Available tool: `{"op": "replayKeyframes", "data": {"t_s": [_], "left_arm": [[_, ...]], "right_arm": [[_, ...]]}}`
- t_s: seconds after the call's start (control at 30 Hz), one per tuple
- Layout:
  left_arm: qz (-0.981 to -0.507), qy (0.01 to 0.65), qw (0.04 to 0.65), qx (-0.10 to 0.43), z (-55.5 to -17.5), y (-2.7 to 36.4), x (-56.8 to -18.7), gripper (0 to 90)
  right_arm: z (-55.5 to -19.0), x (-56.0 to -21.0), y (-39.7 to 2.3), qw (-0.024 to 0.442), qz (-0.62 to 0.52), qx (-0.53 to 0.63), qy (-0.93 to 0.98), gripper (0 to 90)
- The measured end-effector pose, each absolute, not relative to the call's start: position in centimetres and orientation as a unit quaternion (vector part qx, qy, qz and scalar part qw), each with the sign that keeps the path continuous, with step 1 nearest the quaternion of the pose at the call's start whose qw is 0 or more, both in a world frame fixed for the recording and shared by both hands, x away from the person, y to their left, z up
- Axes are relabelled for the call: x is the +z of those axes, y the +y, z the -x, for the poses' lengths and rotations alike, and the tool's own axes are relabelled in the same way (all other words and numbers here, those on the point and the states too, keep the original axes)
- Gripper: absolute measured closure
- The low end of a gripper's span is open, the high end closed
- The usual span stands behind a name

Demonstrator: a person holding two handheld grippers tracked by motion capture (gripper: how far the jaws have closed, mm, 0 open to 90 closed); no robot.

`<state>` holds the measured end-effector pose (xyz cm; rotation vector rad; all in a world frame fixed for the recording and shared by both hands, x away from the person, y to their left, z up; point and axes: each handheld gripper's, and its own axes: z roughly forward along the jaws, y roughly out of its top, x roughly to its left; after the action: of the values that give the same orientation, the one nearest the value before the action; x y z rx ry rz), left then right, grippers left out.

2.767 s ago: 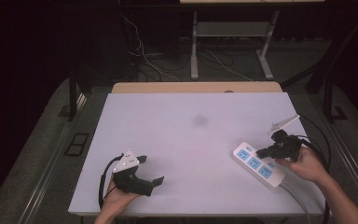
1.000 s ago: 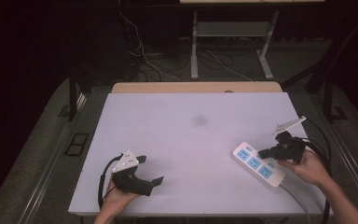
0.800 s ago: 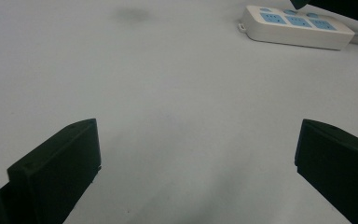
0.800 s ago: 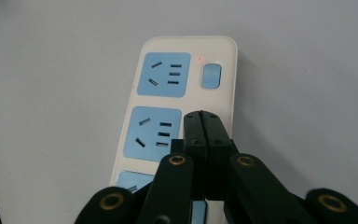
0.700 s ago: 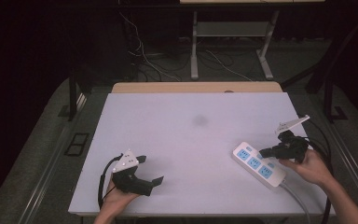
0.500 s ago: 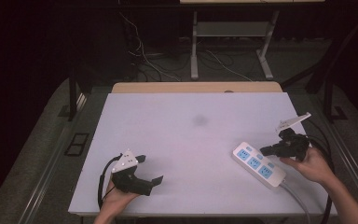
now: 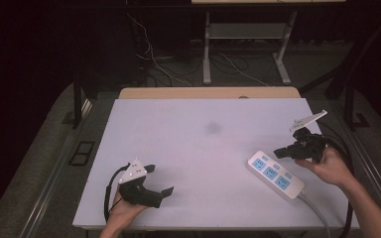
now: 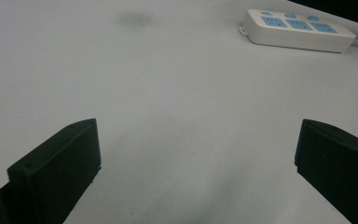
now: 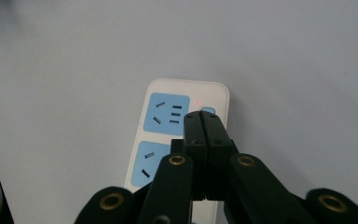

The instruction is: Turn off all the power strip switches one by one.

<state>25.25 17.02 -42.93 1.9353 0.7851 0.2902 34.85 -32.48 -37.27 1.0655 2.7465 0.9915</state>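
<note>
Three pale-blue socket panels line the top of a white power strip (image 7: 276, 175), which lies flat near the right front of a white table (image 7: 203, 148), set at a slant with its pale cord trailing off the front edge. The strip is a long, smooth plastic block with rounded corners; each blue panel carries dark slots, and small blue buttons sit along one long side beside the panels. In the right gripper view a tiny red light glows on the casing next to the end button.

The right gripper (image 7: 281, 151) hangs over the far end of the strip, held in the person's right hand (image 7: 327, 166). Its two black jaws are pressed flat together with nothing between them, and in the right gripper view their joined tips (image 9: 203, 116) stand directly over the end button of the strip (image 9: 177, 140); whether they touch it cannot be told. A grey three-cornered plate rises from the gripper's top, and a black cable loops away behind it.

The left gripper (image 7: 159, 181) rests near the table's left front corner in the person's left hand (image 7: 124, 208), well apart from the strip. Its matte black, blocky jaws are spread wide over bare tabletop, and in the left gripper view the strip (image 8: 298, 30) lies far ahead. A faint grey smudge (image 7: 212, 128) marks the table's middle.
</note>
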Motion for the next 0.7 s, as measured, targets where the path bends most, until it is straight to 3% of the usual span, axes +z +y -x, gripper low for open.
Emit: {"op": "replayKeyframes", "data": {"t_s": [0.7], "left_arm": [[-0.798, 0.324, 0.494, 0.119, -25.3, 17.1, -42.9, 0.0]], "right_arm": [[-36.9, -38.5, -30.4, 0.005, -0.348, 0.305, 0.887, 90.0]]}}
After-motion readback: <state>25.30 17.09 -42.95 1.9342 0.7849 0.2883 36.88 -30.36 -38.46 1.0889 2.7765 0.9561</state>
